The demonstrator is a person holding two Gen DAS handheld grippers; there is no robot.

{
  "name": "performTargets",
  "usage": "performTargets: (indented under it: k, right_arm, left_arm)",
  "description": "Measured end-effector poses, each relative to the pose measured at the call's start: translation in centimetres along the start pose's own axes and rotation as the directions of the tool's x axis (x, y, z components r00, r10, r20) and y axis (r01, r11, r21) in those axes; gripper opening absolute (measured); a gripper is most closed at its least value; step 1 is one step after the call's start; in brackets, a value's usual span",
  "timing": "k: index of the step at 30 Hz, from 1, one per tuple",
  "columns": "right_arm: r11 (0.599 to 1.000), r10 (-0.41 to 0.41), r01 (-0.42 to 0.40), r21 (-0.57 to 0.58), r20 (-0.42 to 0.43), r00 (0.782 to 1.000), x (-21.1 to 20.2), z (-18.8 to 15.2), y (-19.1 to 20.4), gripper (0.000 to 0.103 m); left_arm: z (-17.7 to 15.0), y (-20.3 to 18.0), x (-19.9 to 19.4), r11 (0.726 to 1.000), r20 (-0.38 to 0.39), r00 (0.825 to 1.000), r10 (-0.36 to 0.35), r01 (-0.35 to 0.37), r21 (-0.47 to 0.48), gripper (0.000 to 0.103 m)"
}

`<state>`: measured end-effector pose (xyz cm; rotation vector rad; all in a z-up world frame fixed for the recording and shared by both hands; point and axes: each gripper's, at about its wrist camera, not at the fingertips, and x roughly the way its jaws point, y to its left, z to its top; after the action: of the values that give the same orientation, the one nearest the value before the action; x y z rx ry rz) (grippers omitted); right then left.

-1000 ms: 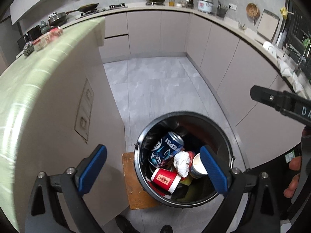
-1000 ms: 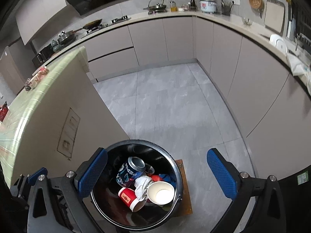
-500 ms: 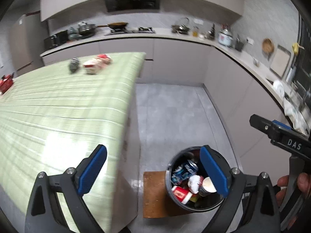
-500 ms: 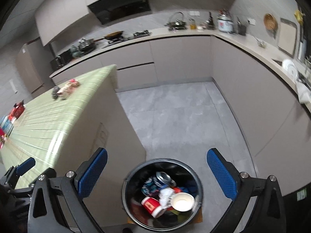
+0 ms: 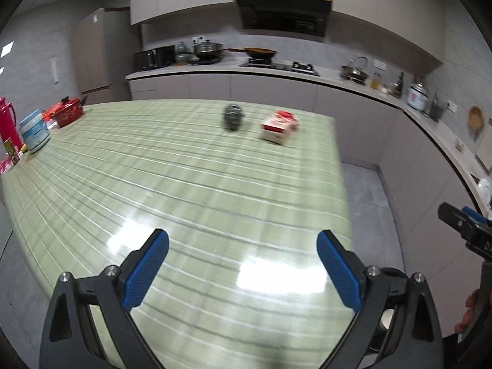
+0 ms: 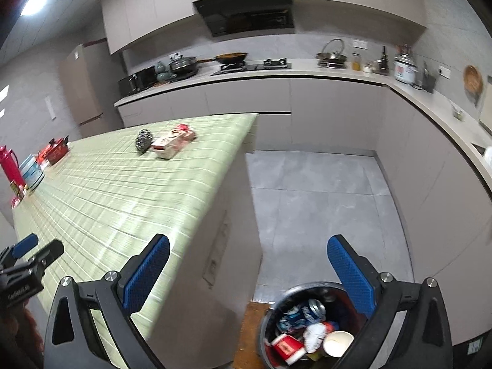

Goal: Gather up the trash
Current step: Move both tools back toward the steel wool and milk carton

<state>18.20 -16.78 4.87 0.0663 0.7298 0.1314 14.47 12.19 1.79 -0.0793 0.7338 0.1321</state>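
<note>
Trash left on the island: a red and white packet (image 5: 279,126) and a dark scrubber ball (image 5: 232,117) lie just beside each other near the far end of the green striped island top (image 5: 184,190).
Trash bin: a round dark bin (image 6: 310,323) stands on the floor at the island's near corner, on a brown mat (image 6: 246,329); inside are a blue can (image 6: 303,310), a red cup (image 6: 286,349), a white cup (image 6: 336,343) and crumpled paper (image 6: 313,333).
Left gripper (image 5: 243,273): released, jaws wide apart, empty, above the island top.
Right gripper (image 6: 250,273): released, jaws wide apart, empty, above the bin and the island's edge.
Far end of island: a red pot (image 5: 69,110), a pale blue jar (image 5: 33,129) and a pink flask (image 5: 7,123).
</note>
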Motion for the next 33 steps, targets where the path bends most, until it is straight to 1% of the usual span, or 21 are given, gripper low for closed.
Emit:
performTargets:
  k: [2,5,8,15,19,22,25,26,28,31,33]
  right_arm:
    - [1.0,0.006,-0.006,-0.006,-0.009,1.0,1.2,0.8,1.7,0.103]
    - [1.0,0.004,-0.004,-0.015,-0.023,1.0,3.5,2.5,4.7,0.103]
    - [1.0,0.01,-0.011,-0.028,-0.036,0.999,6.3,4.2,7.7,0.103]
    - [0.999,0.012,-0.016,-0.048,-0.063,0.998,12.6,7.7,13.3,0.103]
    - [0.998,0.009,-0.013,-0.057,-0.083,0.996,16.3,9.3,15.5,0.103]
    - [0.999,0.012,-0.016,-0.041,-0.104,0.995,19.2,10.5,16.3,0.103]
    - [0.999,0.009,-0.013,-0.037,-0.123,0.992,22.0,11.6,16.9,0.103]
    - [0.999,0.012,-0.017,-0.039,-0.136,0.991,23.1,11.9,17.2,0.1]
    - [0.999,0.014,-0.021,-0.044,-0.162,0.987,25.1,12.2,17.6,0.091]
    - [0.999,0.021,-0.029,-0.037,-0.185,0.983,27.7,12.8,18.0,0.083]
    - [0.999,0.022,-0.029,-0.035,-0.193,0.981,29.2,13.3,18.0,0.081]
  left_arm:
    - [0.8,1.6,1.1,1.0,-0.004,1.0,0.006,-0.006,-0.002,0.097]
    - [2.4,3.7,3.7,1.0,-0.021,1.0,0.005,-0.005,0.004,0.097]
    - [3.9,5.6,5.6,1.0,-0.032,0.999,-0.016,0.017,0.004,0.097]
    - [7.0,8.0,10.3,0.999,-0.061,0.997,-0.04,0.042,0.035,0.097]
    - [8.9,8.8,13.4,0.997,-0.088,0.995,-0.055,0.059,0.049,0.097]
    - [10.1,9.1,15.5,0.995,-0.103,0.993,-0.064,0.071,0.064,0.097]
    - [11.2,9.7,17.6,0.995,-0.113,0.991,-0.074,0.081,0.059,0.097]
    - [11.7,9.9,18.3,0.995,-0.117,0.99,-0.079,0.085,0.055,0.097]
    - [12.2,10.3,19.5,0.995,-0.128,0.988,-0.084,0.091,0.05,0.097]
    - [13.1,10.6,21.2,0.994,-0.142,0.985,-0.093,0.1,0.045,0.097]
    - [13.5,10.4,21.9,0.993,-0.145,0.984,-0.098,0.106,0.048,0.097]
